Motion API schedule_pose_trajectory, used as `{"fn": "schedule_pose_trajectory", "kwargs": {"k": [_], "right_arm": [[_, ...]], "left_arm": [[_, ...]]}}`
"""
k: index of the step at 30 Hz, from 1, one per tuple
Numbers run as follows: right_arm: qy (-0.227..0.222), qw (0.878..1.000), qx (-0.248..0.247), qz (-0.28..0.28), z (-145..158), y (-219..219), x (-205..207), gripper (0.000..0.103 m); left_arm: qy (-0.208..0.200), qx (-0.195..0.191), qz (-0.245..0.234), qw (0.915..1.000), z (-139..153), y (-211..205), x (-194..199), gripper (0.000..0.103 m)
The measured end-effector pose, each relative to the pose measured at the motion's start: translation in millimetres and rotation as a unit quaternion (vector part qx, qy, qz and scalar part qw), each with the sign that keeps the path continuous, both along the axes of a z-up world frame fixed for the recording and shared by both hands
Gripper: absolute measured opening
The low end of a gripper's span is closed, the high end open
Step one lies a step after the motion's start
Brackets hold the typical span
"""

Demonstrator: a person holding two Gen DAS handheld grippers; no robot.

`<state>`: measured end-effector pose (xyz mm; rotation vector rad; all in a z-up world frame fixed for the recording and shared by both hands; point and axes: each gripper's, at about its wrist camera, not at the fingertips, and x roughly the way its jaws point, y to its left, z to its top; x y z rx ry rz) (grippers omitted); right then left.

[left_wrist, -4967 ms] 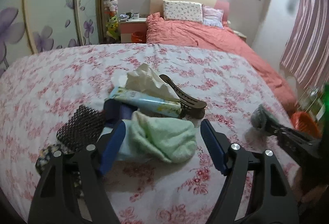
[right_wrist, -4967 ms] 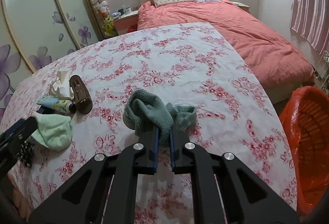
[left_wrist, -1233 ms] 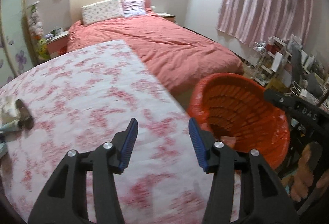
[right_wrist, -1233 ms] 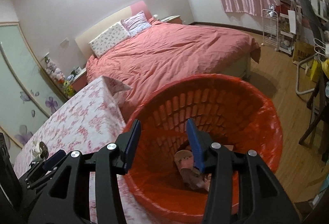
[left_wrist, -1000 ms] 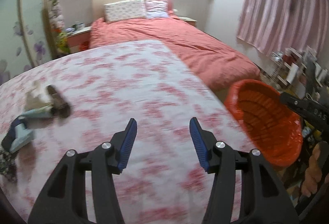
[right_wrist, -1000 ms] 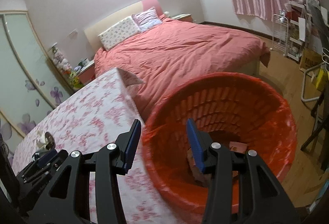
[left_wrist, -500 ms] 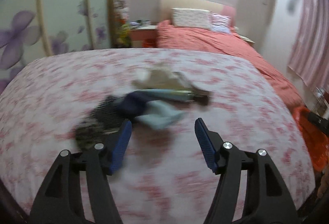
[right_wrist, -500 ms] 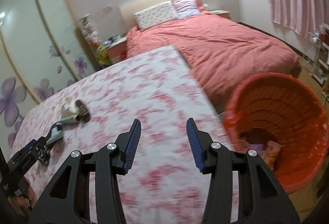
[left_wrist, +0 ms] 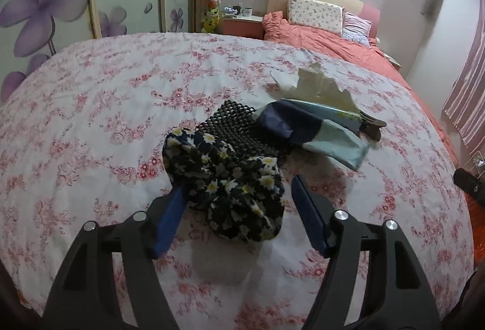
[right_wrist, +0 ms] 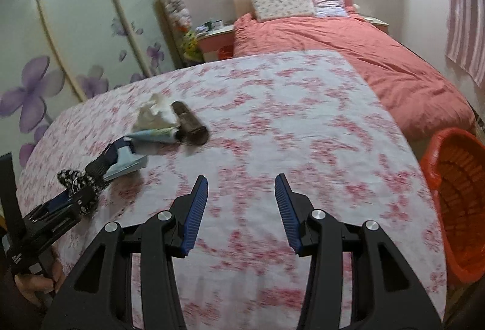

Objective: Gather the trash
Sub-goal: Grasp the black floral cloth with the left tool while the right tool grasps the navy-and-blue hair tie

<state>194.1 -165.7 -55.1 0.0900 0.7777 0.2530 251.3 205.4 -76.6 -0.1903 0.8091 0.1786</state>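
A pile of items lies on the floral tablecloth (left_wrist: 91,124). Nearest is a black daisy-print cloth (left_wrist: 224,175), which sits between the open fingers of my left gripper (left_wrist: 236,187). Behind it are a black mesh piece (left_wrist: 239,130), a navy and light-blue pouch (left_wrist: 315,133), a tube (left_wrist: 330,111), crumpled tissue (left_wrist: 318,84) and a brown hair clip (left_wrist: 371,127). My right gripper (right_wrist: 241,189) is open and empty over bare cloth. The pile shows at its left, with the daisy cloth (right_wrist: 74,178), tissue (right_wrist: 151,115) and clip (right_wrist: 191,124).
An orange trash basket (right_wrist: 454,187) stands on the floor past the table's right edge. A bed with a coral duvet (right_wrist: 348,45) lies beyond the table. Sliding wardrobe doors with purple flowers (left_wrist: 60,2) and a nightstand (left_wrist: 242,21) are at the back left.
Both grippers have swung from the orange basket back to the table. My left gripper has come up to the pile and now straddles the daisy cloth. Both stay open.
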Motion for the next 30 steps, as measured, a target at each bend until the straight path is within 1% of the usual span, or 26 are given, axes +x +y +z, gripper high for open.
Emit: {"fn": "schedule_pose_trajectory", "kwargs": {"k": [1, 2, 3, 4, 7, 12, 15, 18, 21, 25, 27, 29, 30], "right_arm": [[0.001, 1.000, -0.001, 0.006, -0.7, 7.2, 1.6, 0.047], [0.004, 1.000, -0.001, 0.013, -1.7, 15.3, 4.0, 0.047], [0.006, 1.000, -0.001, 0.019, -2.3, 21.2, 5.9, 0.047], [0.009, 1.000, -0.001, 0.029, -3.6, 32.0, 9.4, 0.047], [0.012, 0.999, 0.001, 0.049, -5.6, 52.2, 16.0, 0.047], [0.015, 0.996, 0.018, 0.084, -2.3, 90.4, 29.4, 0.047], [0.016, 0.994, 0.017, 0.107, -3.1, 116.7, 38.7, 0.047], [0.028, 0.993, 0.002, 0.119, -9.8, 135.2, 47.4, 0.047], [0.048, 0.991, -0.021, 0.126, -24.2, 151.2, 53.9, 0.047], [0.072, 0.989, -0.035, 0.126, -39.2, 150.4, 51.0, 0.047], [0.070, 0.989, -0.034, 0.129, -40.9, 147.8, 46.9, 0.047], [0.071, 0.988, -0.028, 0.133, -39.8, 143.4, 42.2, 0.041], [0.071, 0.988, -0.024, 0.136, -38.9, 141.9, 40.4, 0.036]], "left_arm": [[0.000, -0.007, 0.000, 1.0000, -1.1, 4.0, 2.0, 0.054], [0.001, -0.015, 0.000, 0.9999, -2.0, 8.2, 3.6, 0.049], [0.001, -0.020, 0.000, 0.9998, -2.3, 11.5, 4.3, 0.038], [0.000, -0.024, 0.000, 0.9997, -2.3, 15.2, 5.3, 0.033], [-0.010, -0.027, -0.003, 0.9996, 0.8, 26.6, 3.5, 0.026], [-0.024, -0.023, 0.007, 0.9994, 9.0, 49.0, -1.9, 0.024], [-0.028, -0.023, 0.016, 0.9992, 11.6, 61.1, -3.6, 0.024], [-0.030, -0.025, 0.026, 0.9989, 13.1, 73.1, -4.3, 0.024], [-0.032, -0.029, 0.032, 0.9986, 13.8, 80.9, -5.2, 0.024], [-0.032, -0.034, 0.031, 0.9984, 12.3, 83.9, -4.8, 0.024], [-0.033, -0.037, 0.030, 0.9983, 12.0, 83.9, -4.6, 0.024], [-0.033, -0.038, 0.028, 0.9983, 11.9, 82.3, -4.2, 0.024], [-0.034, -0.038, 0.027, 0.9983, 12.4, 81.1, -4.4, 0.024]]}}
